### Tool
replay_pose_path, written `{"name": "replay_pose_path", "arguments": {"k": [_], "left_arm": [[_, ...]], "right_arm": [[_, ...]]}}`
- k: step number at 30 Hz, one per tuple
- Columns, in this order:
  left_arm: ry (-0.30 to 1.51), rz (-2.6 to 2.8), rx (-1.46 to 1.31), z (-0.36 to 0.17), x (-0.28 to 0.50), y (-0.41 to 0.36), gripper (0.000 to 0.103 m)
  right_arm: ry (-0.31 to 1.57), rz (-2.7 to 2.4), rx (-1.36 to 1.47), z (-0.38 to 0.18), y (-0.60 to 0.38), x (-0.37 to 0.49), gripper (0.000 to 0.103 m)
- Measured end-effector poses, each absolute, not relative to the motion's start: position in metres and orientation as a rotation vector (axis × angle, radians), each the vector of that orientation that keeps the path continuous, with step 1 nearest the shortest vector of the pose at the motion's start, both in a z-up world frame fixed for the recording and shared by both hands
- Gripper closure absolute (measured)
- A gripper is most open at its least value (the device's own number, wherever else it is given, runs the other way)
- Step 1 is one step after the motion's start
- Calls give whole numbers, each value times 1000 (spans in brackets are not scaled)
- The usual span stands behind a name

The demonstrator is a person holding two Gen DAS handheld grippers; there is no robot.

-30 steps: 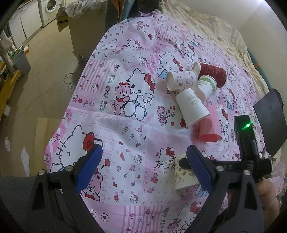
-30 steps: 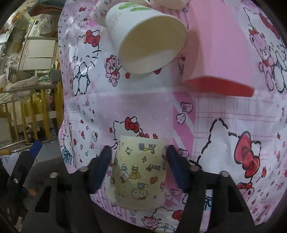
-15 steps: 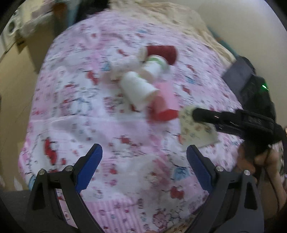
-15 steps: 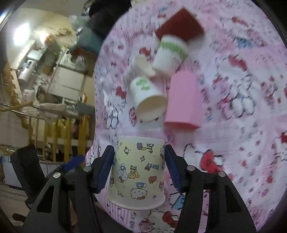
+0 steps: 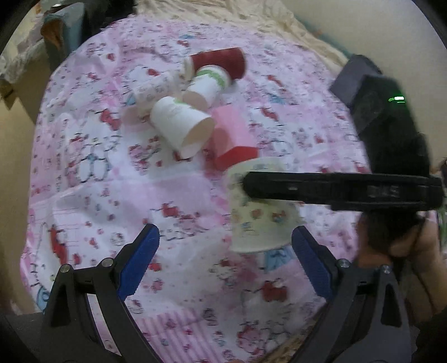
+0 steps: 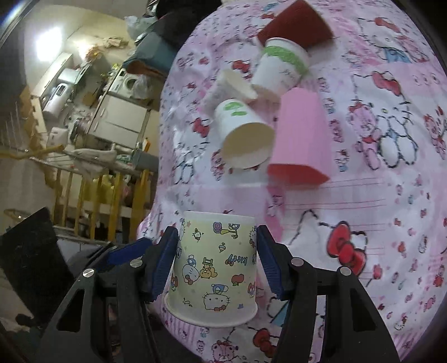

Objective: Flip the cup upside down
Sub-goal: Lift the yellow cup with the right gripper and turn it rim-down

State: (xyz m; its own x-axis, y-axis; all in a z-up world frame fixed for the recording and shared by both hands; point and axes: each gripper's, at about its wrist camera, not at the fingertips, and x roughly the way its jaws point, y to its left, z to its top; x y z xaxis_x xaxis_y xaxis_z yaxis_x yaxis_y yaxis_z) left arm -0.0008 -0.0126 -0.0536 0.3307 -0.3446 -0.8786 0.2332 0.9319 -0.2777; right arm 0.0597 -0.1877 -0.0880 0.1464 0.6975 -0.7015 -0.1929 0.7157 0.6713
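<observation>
My right gripper (image 6: 218, 262) is shut on a pale yellow cartoon-print paper cup (image 6: 215, 268). The cup is held above the pink Hello Kitty cloth, with its rim toward the camera and its base away. In the left wrist view the same cup (image 5: 259, 220) hangs under the right gripper's black finger (image 5: 321, 188), rim downward. My left gripper (image 5: 223, 262) is open and empty, its blue pads wide apart just in front of the held cup.
Several cups lie on their sides in a pile on the cloth: a white one (image 6: 243, 139), a pink one (image 6: 301, 134), a green-banded one (image 6: 282, 64), a dark red one (image 6: 296, 25). Floor and furniture lie beyond the table's left edge (image 6: 162, 156).
My right gripper has lifted the yellow cup off the cloth and carried it up and back. The left gripper has swung its view to the right, staying open.
</observation>
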Motion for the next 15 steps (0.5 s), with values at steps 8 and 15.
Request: {"name": "replay_pose_path", "arguments": {"k": [8,15], "left_arm": [[1217,-320,-111,-65,5,-1,8],[1235,-284,-105,-68,5,7,9]], "right_arm": [[1228,678,349,-70,-184,53,44],[1185,673,292,-56,-181,50,44]]}}
